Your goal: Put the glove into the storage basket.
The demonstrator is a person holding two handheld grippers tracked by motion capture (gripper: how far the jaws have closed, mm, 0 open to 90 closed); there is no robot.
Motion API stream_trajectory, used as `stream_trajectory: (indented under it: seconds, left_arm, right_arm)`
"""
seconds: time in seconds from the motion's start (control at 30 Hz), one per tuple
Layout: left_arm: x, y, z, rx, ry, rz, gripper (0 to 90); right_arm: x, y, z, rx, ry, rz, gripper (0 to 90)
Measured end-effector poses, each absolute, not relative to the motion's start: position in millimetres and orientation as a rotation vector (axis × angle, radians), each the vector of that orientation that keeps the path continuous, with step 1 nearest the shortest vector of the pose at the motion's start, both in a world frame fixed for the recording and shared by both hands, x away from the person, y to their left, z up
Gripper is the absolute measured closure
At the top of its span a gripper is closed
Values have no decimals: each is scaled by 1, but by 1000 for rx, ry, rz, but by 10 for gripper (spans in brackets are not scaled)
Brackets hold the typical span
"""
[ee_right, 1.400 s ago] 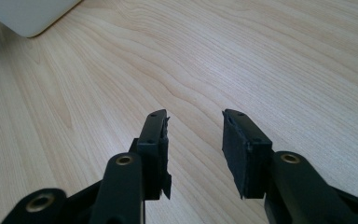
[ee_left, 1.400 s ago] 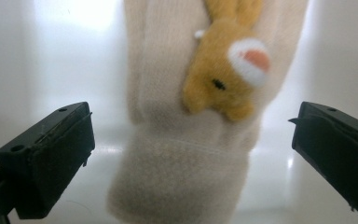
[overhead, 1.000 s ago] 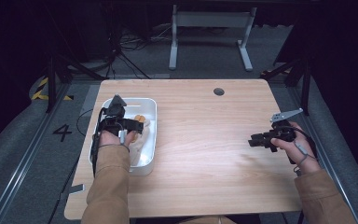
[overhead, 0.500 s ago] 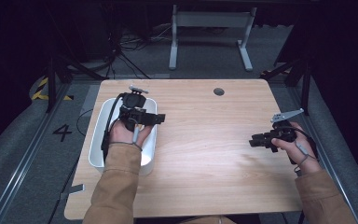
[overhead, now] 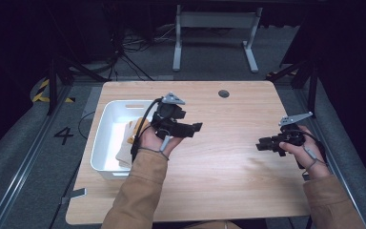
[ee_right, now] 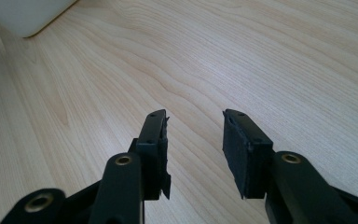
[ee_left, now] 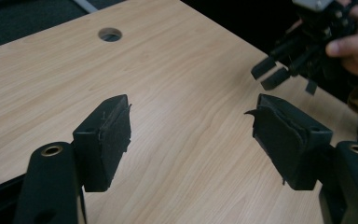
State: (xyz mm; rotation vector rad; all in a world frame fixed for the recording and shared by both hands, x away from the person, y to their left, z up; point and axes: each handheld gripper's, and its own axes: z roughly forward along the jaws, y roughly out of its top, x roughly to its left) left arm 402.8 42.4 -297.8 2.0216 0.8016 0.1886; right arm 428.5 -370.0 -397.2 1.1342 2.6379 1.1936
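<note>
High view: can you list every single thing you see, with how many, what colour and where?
table: one, light wood, middle of the picture.
hole: one, dark and round, far edge of the table.
tub: one, white, left side of the table.
things in the tub: number unclear, tan and orange, too blurred to name.
stand: one, white metal, on the floor behind the table.
number four: one, black, on the grey floor at left.
sleeves: two, tan, bottom edge.
left hand-held gripper: one, black, open with nothing between its jaws, above the table beside the tub.
right hand-held gripper: one, black, open with nothing between its jaws, right side of the table.
</note>
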Motion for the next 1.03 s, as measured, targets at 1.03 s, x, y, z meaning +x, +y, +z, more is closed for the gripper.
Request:
stream_trajectory:
  seconds: [1.03]
  left_arm:
    - [381, 10, -417, 2109, 669, 68, 333]
  right_arm:
    - [433, -361, -408, 1096, 2666, 1146, 598]
